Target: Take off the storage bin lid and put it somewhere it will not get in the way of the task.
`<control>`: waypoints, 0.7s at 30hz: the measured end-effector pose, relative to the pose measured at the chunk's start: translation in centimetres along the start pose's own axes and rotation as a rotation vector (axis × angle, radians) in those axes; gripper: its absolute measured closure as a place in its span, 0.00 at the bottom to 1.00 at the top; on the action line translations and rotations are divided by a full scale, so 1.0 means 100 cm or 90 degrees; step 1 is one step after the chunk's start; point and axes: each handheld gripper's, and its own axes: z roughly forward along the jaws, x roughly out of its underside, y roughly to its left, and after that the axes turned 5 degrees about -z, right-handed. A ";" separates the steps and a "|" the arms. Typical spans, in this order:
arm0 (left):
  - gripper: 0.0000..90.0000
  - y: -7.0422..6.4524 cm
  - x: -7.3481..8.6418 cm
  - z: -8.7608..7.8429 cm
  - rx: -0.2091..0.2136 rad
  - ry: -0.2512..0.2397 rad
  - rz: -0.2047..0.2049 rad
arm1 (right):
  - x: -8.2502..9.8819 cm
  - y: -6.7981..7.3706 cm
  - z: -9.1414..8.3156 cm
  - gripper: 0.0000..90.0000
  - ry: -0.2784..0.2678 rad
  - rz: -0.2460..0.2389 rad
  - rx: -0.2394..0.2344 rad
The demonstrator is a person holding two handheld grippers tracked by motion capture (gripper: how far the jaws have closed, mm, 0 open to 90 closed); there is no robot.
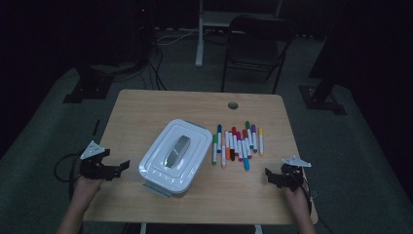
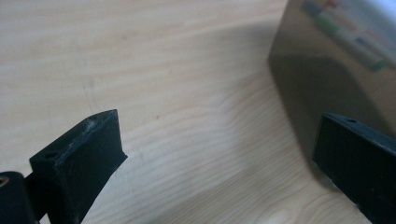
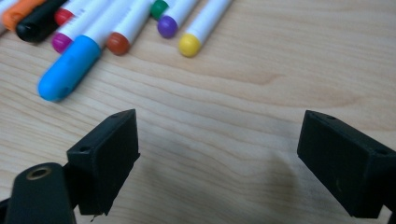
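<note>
White lidded box (image 1: 170, 156) at the centre of the table (image 1: 146, 105), with a row of markers (image 1: 237, 141) just to its right. Left gripper (image 1: 114, 168), near the box's left side, and right gripper (image 1: 271, 176), near the markers, both with jaws spread wide, holding nothing.

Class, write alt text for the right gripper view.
Two black jaws stand wide apart over a bare wooden table. Beyond them lie marker pens, the nearest a light blue marker, then brown, yellow and purple capped ones.
</note>
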 end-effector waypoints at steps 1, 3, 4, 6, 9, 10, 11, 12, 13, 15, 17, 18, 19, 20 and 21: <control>0.03 -0.006 -0.006 -0.006 -0.003 -0.007 0.010 | 0.000 -0.001 0.001 0.14 0.004 -0.003 0.003; 0.03 -0.013 -0.012 -0.011 0.004 -0.015 0.014 | 0.001 0.000 0.003 0.14 0.014 -0.006 0.009; 0.03 -0.013 -0.012 -0.011 0.004 -0.015 0.014 | 0.001 0.000 0.003 0.14 0.014 -0.006 0.009; 0.03 -0.026 -0.021 -0.016 0.014 -0.017 0.029 | 0.001 -0.002 0.004 0.14 0.019 -0.002 0.000; 0.03 -0.035 -0.028 -0.018 0.036 -0.024 0.041 | 0.001 -0.004 0.005 0.14 0.021 0.005 -0.004; 0.03 -0.039 -0.030 -0.017 0.047 -0.027 0.042 | 0.001 -0.004 0.005 0.14 0.021 0.005 -0.005; 0.03 -0.041 -0.032 -0.017 0.052 -0.030 0.043 | 0.001 -0.005 0.005 0.14 0.021 0.006 -0.005; 0.03 -0.044 -0.035 -0.016 0.064 -0.032 0.042 | 0.001 -0.005 0.005 0.14 0.021 0.005 -0.005; 0.03 -0.046 -0.036 -0.016 0.068 -0.030 0.041 | 0.001 -0.005 0.005 0.14 0.021 0.006 -0.005; 0.03 -0.053 -0.041 -0.015 0.078 -0.032 0.046 | 0.001 -0.005 0.005 0.14 0.021 0.006 -0.005; 0.03 -0.062 -0.046 -0.013 0.084 -0.028 0.061 | 0.001 -0.005 0.005 0.14 0.021 0.006 -0.005; 0.03 -0.066 -0.049 -0.013 0.091 -0.026 0.062 | 0.001 -0.005 0.005 0.14 0.021 0.005 -0.005; 0.03 -0.069 -0.051 -0.012 0.092 -0.023 0.065 | 0.001 -0.005 0.005 0.14 0.021 0.006 -0.005; 0.03 -0.074 -0.053 -0.011 0.097 -0.022 0.070 | 0.001 -0.005 0.005 0.14 0.021 0.006 -0.005; 0.03 -0.076 -0.055 -0.010 0.102 -0.020 0.071 | 0.001 -0.005 0.005 0.14 0.021 0.007 -0.004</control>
